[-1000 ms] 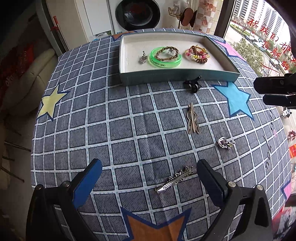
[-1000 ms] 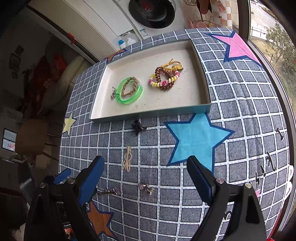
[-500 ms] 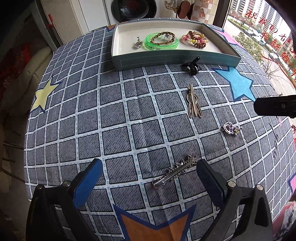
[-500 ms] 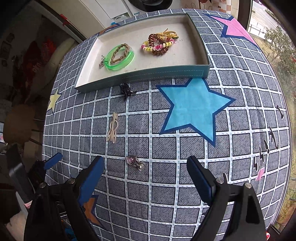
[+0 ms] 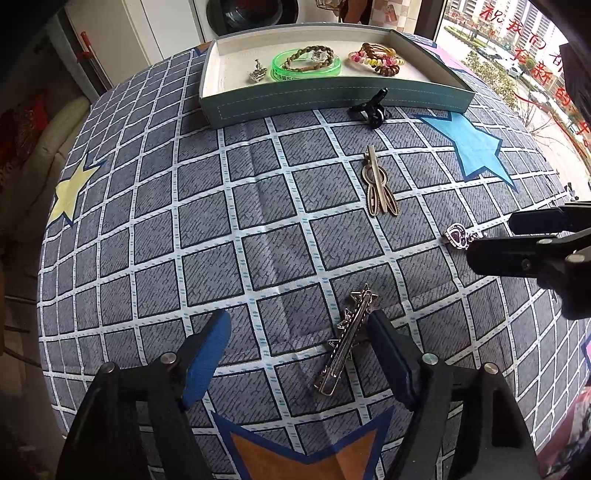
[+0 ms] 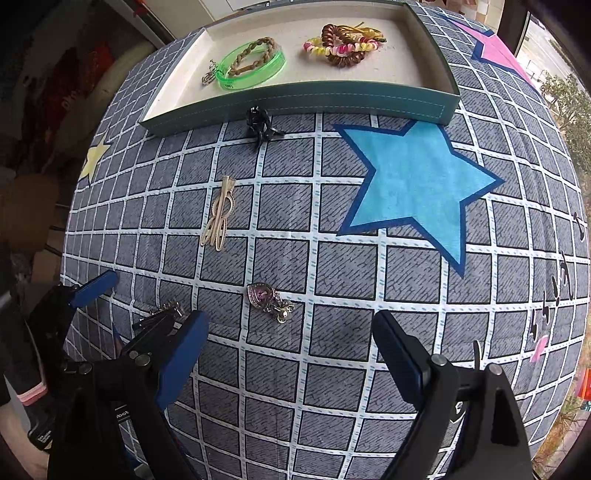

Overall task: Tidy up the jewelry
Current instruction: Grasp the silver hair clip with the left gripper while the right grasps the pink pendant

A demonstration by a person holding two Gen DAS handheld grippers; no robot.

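Note:
A silver star hair clip [image 5: 347, 338] lies on the checked cloth between the fingers of my open left gripper [image 5: 299, 354], close to its right finger. A purple-stone pendant [image 6: 266, 298] lies just ahead of my open right gripper [image 6: 290, 354]; it also shows in the left wrist view [image 5: 457, 237]. A gold hair clip [image 5: 378, 184] and a black claw clip [image 5: 371, 109] lie farther off. The teal tray [image 5: 332, 101] holds a green bangle [image 5: 306, 63], a small charm [image 5: 257, 72] and coiled hair ties [image 5: 376, 61].
The table cloth carries a blue star [image 6: 413, 188], a yellow star [image 5: 68, 192] and an orange star [image 5: 306, 450]. A washing machine [image 5: 255, 14] stands behind the table. The window [image 5: 517, 55] is at the right.
Both grippers have come lower and closer to the table. The left one now straddles the silver clip; the right one has closed in on the pendant. Nothing has been picked up.

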